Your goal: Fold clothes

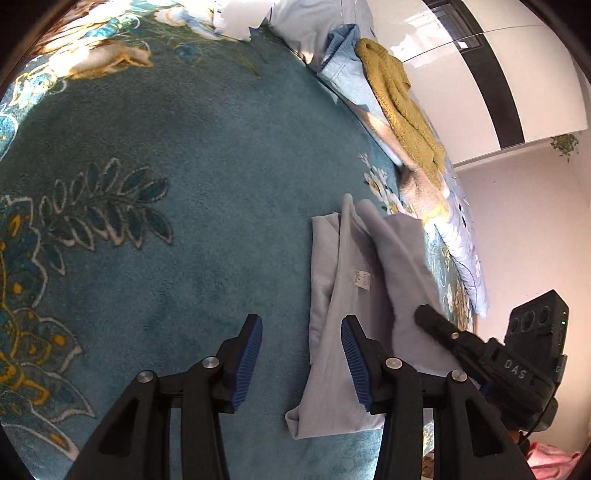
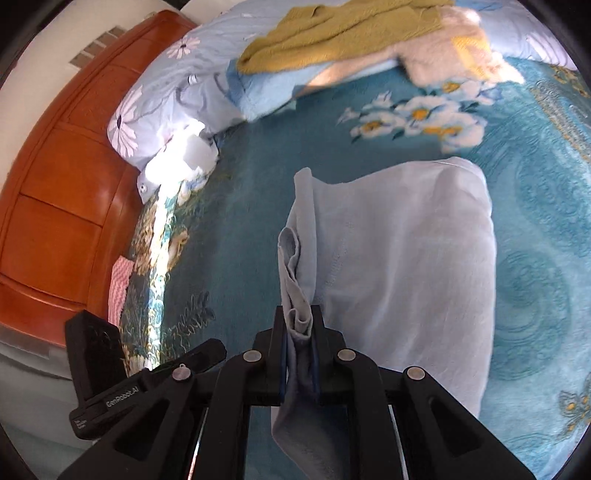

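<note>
A pale grey-blue garment (image 1: 351, 295) lies partly folded on the teal floral bedspread (image 1: 184, 184), with a small white label showing. My left gripper (image 1: 301, 365) hovers open over the bedspread at the garment's left edge, nothing between its blue pads (image 1: 247, 365). In the right wrist view the same garment (image 2: 406, 258) spreads out ahead, and my right gripper (image 2: 299, 332) is shut on a bunched edge of it. The right gripper's black body (image 1: 480, 354) shows at the lower right of the left wrist view, resting on the garment.
A mustard knitted garment (image 2: 343, 33) and a cream fluffy one (image 2: 454, 55) lie on light blue bedding (image 2: 266, 88) at the far side. A floral pillow (image 2: 159, 99) sits by the orange wooden headboard (image 2: 62, 177). White wardrobe doors (image 1: 480, 74) stand beyond the bed.
</note>
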`<state>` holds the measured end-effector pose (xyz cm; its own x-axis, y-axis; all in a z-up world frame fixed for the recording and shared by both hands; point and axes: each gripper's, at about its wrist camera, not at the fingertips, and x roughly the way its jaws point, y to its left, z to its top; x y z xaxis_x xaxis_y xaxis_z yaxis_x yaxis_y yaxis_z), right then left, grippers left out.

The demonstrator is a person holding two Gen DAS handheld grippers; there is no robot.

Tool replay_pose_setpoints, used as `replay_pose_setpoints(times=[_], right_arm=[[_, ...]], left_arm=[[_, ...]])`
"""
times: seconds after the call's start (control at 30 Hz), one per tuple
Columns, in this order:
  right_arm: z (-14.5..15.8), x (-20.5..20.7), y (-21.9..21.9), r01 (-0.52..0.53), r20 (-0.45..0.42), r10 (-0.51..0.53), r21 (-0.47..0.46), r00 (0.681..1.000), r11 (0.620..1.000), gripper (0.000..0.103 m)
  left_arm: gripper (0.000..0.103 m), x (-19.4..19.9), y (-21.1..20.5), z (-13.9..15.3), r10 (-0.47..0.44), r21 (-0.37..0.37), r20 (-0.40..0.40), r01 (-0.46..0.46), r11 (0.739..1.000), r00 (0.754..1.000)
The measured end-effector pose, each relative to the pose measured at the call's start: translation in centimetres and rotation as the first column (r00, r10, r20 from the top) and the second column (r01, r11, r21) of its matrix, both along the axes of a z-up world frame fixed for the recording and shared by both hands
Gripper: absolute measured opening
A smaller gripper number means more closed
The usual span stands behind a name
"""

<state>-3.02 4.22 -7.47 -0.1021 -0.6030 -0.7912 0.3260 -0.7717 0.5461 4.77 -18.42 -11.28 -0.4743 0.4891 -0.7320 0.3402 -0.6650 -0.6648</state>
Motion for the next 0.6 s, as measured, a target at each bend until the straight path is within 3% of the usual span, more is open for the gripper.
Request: replay_pose_setpoints(times=[0.2,0.3,0.5,0.6], right_arm=[[-1.8,1.4,-1.7,-0.063,0.026,0.063,-0.011,0.998,0.998,0.016],[-2.6,2.0,-2.2,-0.084,0.039,0.085,-0.019,0.996,0.996,0.025],[-3.1,2.7,4.1,0.053,0.063,-0.049,-0.064,0.997,0.997,0.037],[-3.4,3.0,7.3,0.122,0.078,-0.116,-0.085,0.990,0.989,0.038]], left_arm=[[0.049,0.4,-0.8,-0.4,0.014,0.017,0.008,-0.015,1.000,1.000],[0.050,0.1,-0.5,-0.4,0.003,0.025,0.005,-0.003,1.000,1.000],[0.053,-0.6,1.2,-0.3,-0.058,0.060,-0.007,0.059,0.996,0.998],[0.054,-1.0,2.5,-0.1,-0.114,0.065,-0.011,0.114,0.991,0.993]])
